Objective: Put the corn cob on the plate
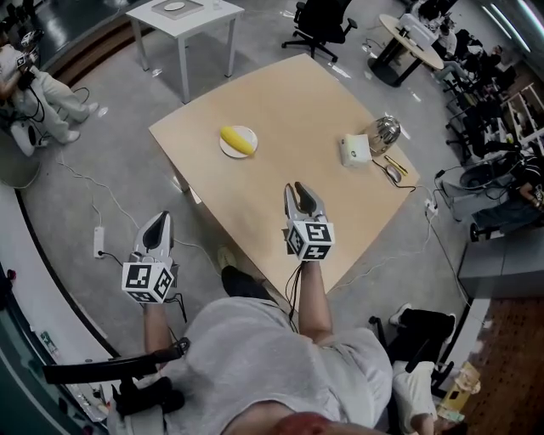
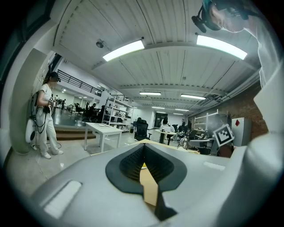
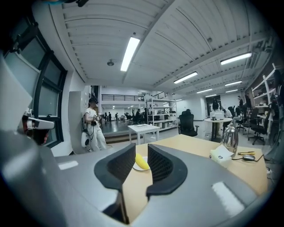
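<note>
- A yellow corn cob [image 1: 239, 140] is seen lying on a small round white plate [image 1: 230, 155].
- The plate is set on a big light wooden worktop [image 1: 289, 93], near its far left side in the head view.
- The right gripper [image 1: 299, 189] is held over the near part of the worktop, well apart from the plate.
- Its 2 jaws are parted, and nothing is held in them. The corn cob is seen far off through the gap in the right gripper view.
- The left gripper [image 1: 159, 219] is held over the grey floor [image 1: 102, 170], off the near left edge of the worktop.
- Its 2 jaws are closed together at the tips, and nothing is held in them.
- A small white box [image 1: 355, 149] and a shiny metal kettle [image 1: 385, 131] are placed close together near the right side of the worktop, well apart from the plate.
- A white side table [image 1: 183, 13] is seen on the floor past the worktop.
</note>
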A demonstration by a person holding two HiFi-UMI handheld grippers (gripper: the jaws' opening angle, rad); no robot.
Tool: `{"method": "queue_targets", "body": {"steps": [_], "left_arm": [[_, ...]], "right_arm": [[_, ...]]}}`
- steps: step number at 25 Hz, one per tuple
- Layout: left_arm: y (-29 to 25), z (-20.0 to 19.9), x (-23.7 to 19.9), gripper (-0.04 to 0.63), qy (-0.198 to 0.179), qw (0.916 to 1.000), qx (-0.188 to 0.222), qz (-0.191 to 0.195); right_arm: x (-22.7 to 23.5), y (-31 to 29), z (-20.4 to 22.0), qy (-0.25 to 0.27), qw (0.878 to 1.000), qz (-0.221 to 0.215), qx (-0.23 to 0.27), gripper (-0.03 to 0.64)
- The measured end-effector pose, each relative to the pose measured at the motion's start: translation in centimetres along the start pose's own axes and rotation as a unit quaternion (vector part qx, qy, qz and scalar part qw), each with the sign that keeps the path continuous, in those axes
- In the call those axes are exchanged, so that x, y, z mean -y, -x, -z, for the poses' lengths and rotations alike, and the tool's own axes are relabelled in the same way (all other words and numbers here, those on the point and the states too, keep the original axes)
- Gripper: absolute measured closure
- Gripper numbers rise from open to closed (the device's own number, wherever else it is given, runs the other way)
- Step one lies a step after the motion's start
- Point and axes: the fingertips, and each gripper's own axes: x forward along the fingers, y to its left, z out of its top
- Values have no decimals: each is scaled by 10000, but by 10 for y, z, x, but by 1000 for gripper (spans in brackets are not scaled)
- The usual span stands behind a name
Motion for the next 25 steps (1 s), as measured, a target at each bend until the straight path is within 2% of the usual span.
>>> {"method": "queue_targets", "body": {"steps": [25], "left_arm": [[59,10,42,575,-140,9993,166,298]], "right_arm": [[-26,107,32,-199,9994,136,243,601]]}}
